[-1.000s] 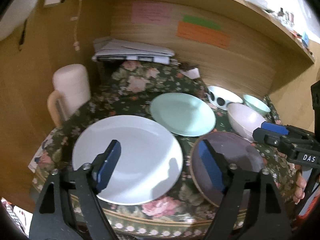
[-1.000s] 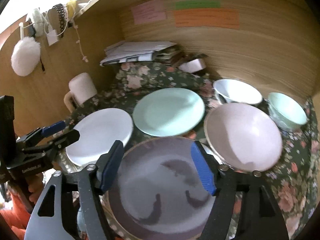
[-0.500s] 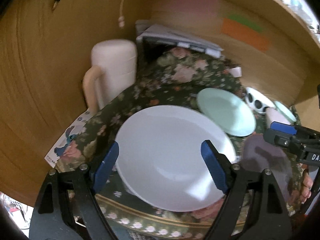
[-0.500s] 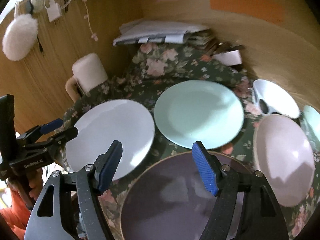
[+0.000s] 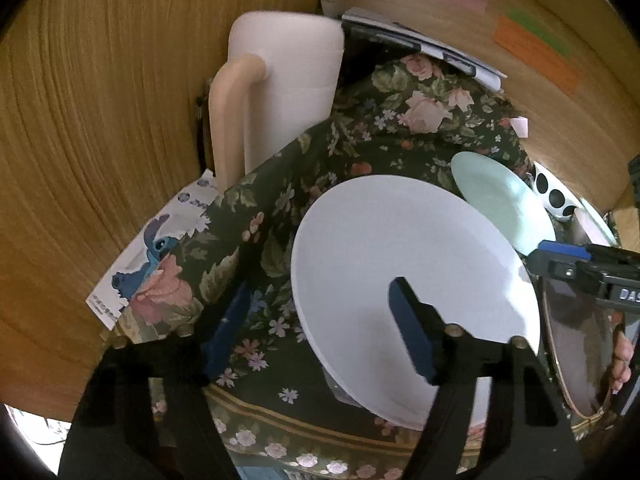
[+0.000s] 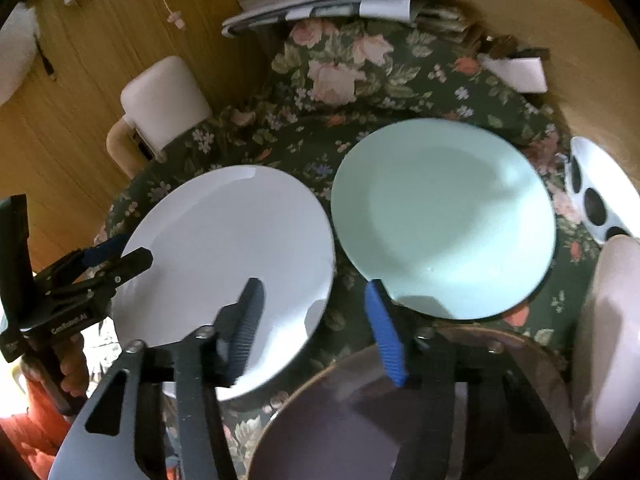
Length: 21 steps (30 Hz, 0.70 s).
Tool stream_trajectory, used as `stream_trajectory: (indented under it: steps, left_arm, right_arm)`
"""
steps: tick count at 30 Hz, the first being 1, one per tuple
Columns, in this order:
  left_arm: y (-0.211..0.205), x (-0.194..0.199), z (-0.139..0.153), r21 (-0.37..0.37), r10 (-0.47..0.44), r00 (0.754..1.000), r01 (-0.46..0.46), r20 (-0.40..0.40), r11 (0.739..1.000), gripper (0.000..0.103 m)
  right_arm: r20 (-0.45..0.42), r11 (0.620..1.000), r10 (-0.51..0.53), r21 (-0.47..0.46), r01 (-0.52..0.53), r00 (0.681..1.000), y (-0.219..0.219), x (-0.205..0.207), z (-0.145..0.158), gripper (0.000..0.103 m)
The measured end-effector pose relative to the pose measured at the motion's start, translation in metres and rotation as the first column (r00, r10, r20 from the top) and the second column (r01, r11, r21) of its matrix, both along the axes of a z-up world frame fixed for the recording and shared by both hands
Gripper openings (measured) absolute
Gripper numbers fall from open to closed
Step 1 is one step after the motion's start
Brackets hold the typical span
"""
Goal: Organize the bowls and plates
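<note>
With both claws apart and just narrowing, the left gripper (image 5: 320,326) should straddle the white plate (image 5: 412,280) rim at nine o'clock, the right gripper (image 6: 316,328) at three, before squeezing.

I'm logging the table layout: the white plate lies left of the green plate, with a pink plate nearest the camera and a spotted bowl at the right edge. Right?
One thing is off: the plate nearest the camera is dark purple, not pink. The right wrist view shows it. The white plate does lie left of the green plate, and the spotted bowl is at the right edge.
</note>
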<state>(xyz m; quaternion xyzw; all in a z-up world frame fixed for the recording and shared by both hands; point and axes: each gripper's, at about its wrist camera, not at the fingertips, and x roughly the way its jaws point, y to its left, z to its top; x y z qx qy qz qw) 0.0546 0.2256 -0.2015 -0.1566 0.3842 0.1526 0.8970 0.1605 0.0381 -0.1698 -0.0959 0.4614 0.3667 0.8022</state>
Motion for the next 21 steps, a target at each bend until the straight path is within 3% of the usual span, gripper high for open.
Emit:
stream_trajectory:
  steps: [8,14,21]
  left_arm:
    - [0.007,-0.002,-0.007,-0.033,-0.004,1.0,0.004,0.008,0.999,0.047]
    - [0.005,-0.002,-0.008,-0.049,-0.011,1.0,0.011,0.011,0.999,0.033]
    - [0.0,0.001,-0.01,-0.083,-0.035,0.999,0.036,0.005,0.996,0.031]
  right_arm:
    - [-0.066,0.999,0.023,-0.044,-0.026,0.998,0.015,0.01,-0.017,0.032]
    - [-0.086,0.998,0.031,-0.048,-0.035,0.996,0.023,0.015,-0.023,0.031]
    - [-0.052,0.996,0.043,-0.073,-0.047,0.998,0.03,0.011,-0.023,0.031]
